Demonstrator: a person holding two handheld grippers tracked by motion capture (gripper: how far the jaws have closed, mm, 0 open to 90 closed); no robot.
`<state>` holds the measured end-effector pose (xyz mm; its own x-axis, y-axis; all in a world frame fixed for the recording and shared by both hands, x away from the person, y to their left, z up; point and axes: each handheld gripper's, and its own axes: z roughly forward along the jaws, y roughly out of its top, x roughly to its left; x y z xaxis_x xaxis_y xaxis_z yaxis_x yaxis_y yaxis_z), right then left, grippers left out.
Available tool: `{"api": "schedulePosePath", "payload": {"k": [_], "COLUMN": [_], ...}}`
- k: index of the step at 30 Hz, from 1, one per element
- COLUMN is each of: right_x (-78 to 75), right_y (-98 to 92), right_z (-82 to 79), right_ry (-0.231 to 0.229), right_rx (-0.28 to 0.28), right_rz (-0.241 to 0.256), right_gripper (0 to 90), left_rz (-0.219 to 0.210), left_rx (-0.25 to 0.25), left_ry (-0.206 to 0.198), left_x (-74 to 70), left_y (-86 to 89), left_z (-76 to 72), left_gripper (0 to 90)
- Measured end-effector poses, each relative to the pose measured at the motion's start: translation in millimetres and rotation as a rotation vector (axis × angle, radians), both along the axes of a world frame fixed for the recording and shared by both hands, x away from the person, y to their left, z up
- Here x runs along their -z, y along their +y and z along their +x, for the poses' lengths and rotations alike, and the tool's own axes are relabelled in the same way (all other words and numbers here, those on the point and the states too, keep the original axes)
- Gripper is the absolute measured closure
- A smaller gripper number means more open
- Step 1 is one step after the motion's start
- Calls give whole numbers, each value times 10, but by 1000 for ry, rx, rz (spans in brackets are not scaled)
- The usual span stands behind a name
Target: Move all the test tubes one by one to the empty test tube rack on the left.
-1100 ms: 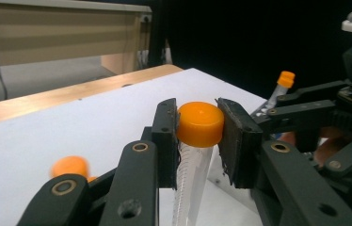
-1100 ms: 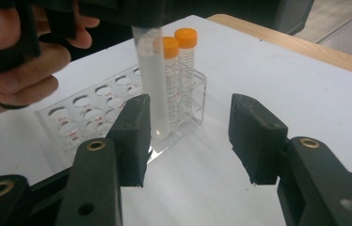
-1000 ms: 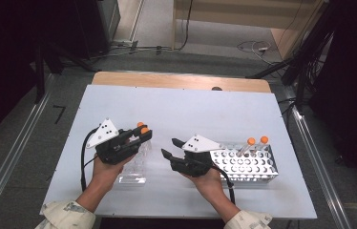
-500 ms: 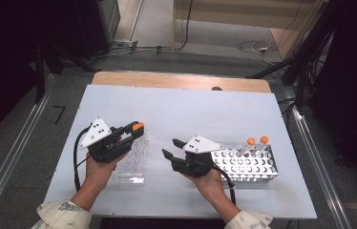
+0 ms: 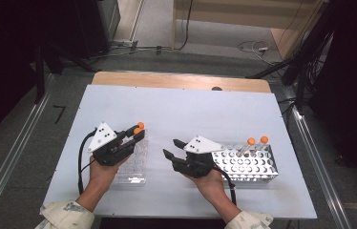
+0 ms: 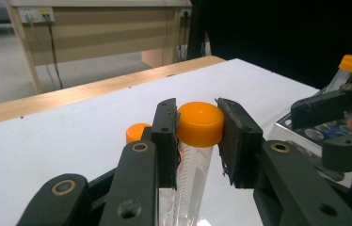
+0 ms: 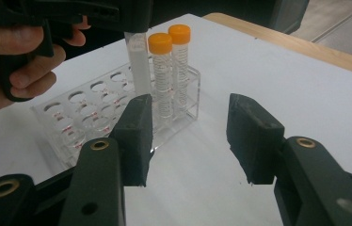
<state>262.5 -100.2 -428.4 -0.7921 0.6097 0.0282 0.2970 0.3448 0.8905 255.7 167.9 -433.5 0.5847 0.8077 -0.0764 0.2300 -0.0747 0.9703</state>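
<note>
Your left gripper is clamped on a clear plastic test tube with an orange screw cap; the two black jaws press against the sides of the cap, and the tube's graduated body hangs down between them. In the high view your left gripper sits over the far end of the clear acrylic tube rack, which lies on the white tabletop in front of your left hand. A second orange cap shows just behind the left jaw, close to the held tube. From the right gripper view, two orange-capped tubes stand upright side by side in the corner holes of that rack, touching or nearly so; whether the one you grip is seated in its hole or lifted, I cannot tell.

Your right gripper is spread wide with nothing between its jaws, pointing toward the acrylic rack. In the high view your right gripper rests near the middle of the tabletop, just beside the perforated metal tube rack, where two more orange-capped tubes lean at its far edge.
</note>
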Motion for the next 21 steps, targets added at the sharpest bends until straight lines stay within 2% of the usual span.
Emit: {"api": "schedulePosePath", "payload": {"k": [5, 7, 9, 13, 21], "right_x": [0, -1, 1, 2, 0], "right_y": [-6, -7, -5, -3, -10], "right_z": [-4, -5, -7, -6, -6], "right_ry": [1, 2, 2, 1, 0], "right_rx": [4, 5, 4, 2, 3], "right_rz": [1, 0, 0, 0, 0], "right_gripper": [497, 497, 498, 498, 501], "left_rz": [13, 5, 8, 18, 18], "left_rx": [-19, -33, -41, -36, -21], "left_ry": [-8, -15, -8, 16, 27], "left_x": [47, 50, 60, 88, 89], "left_y": [-21, -10, -9, -17, -13], "left_z": [-32, -47, -57, -45, -31], "left_gripper": [692, 692, 692, 687, 660]}}
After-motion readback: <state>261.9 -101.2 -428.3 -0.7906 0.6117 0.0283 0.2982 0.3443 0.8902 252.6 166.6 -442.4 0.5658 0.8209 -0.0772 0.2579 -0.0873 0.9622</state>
